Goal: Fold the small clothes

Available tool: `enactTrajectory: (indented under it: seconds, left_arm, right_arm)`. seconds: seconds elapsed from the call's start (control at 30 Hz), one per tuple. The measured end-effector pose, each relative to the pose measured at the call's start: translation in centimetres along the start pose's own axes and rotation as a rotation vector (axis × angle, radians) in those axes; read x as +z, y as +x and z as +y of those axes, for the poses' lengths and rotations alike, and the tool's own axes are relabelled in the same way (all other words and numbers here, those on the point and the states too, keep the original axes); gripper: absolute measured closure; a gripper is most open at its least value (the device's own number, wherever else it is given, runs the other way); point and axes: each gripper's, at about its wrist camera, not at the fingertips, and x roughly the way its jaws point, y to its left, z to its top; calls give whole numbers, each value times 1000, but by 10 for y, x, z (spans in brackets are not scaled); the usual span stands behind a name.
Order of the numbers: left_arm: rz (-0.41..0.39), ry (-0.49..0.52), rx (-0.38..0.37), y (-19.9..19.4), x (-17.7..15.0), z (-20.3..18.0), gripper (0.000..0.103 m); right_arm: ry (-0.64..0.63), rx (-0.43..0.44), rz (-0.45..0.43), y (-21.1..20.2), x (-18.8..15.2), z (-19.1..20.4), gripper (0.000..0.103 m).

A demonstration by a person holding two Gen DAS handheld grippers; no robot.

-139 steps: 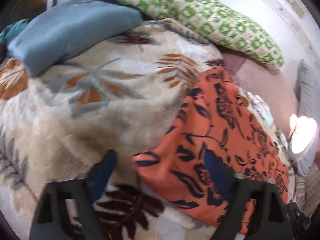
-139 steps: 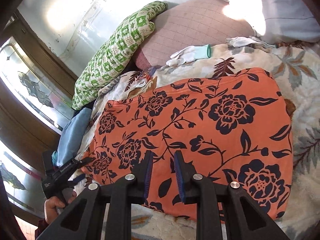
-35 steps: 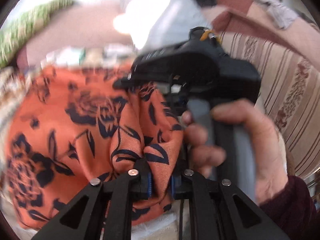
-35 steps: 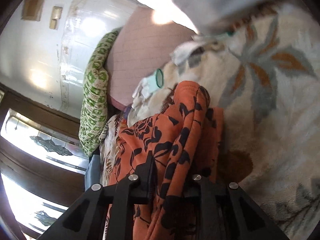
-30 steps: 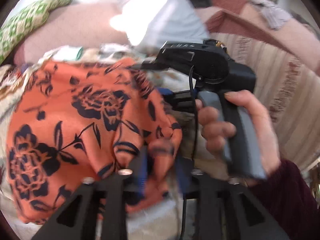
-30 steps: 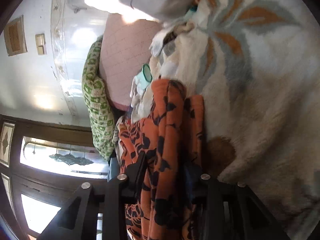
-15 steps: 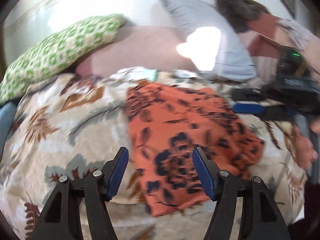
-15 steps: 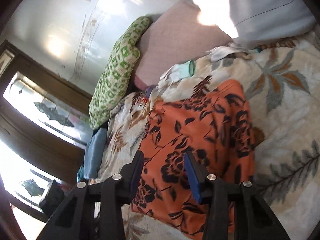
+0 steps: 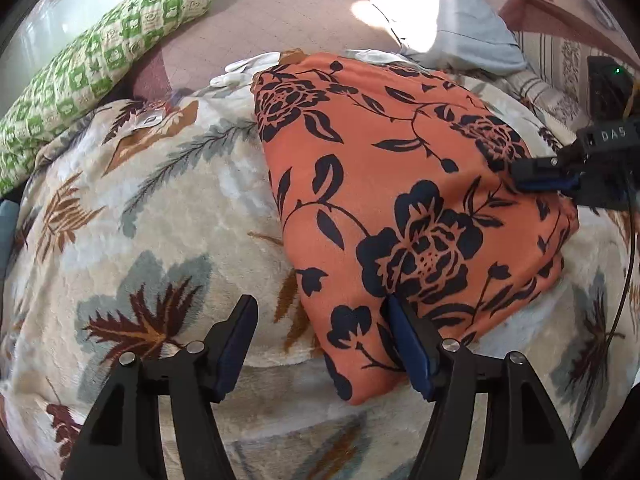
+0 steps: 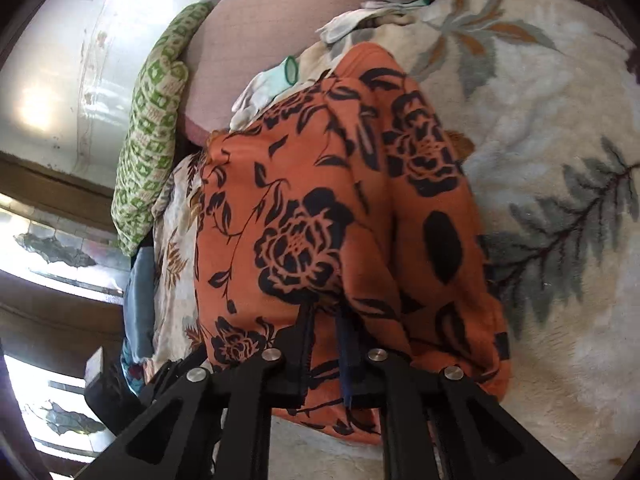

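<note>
An orange cloth with black flowers [image 9: 400, 168] lies folded on the cream leaf-patterned blanket [image 9: 152, 216]. My left gripper [image 9: 320, 304] is open over the cloth's near left corner. Its right finger [image 9: 404, 332] is over the fabric and its left finger [image 9: 240, 324] is over bare blanket. In the right wrist view the cloth [image 10: 304, 208] bunches up in ridges, and my right gripper [image 10: 324, 320] is closing its jaws on a raised fold at the near edge. The left wrist view shows that right gripper [image 9: 520, 178] at the cloth's right side.
A green patterned pillow [image 9: 100, 60], a pink cushion [image 9: 288, 20] and a grey pillow [image 9: 460, 28] line the far side. White gloves [image 10: 264, 84] lie just beyond the cloth. A blue pillow [image 10: 138, 300] sits at the left, and striped upholstery [image 9: 560, 64] at the right.
Both grippers let go of the folded-over cloth and it dropped flat. Since then my left gripper has come down to the near corner, and my right gripper has narrowed onto a fold.
</note>
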Motion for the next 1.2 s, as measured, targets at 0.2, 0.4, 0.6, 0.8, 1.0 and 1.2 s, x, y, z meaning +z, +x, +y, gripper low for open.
enactTrajectory:
  seconds: [0.2,0.4,0.6,0.8,1.0,1.2]
  left_arm:
    - [25,-24,-37,-1,3,10,35]
    - [7,-61,-103,-12,6,16,45]
    - [-105,-141,-156,-27,15,27,45]
    - [-60,-178,-158,-5,17,27,45]
    - [82,-49,-131,9,15,12,42]
    - [-3,-93,-189,-2,21,25,43]
  right_arm:
    - [-18,-57,-62,-29,-11,-2,91]
    - [-88,20,-84,-42,-26,25,86]
    - [-131,-164,156,14,-46,14,86]
    - [-116,-156,156,-1,-41,15,87]
    - [-179,-32,-75,-34,-2,61,86]
    - [-153,-46,-103,9,43,63,87]
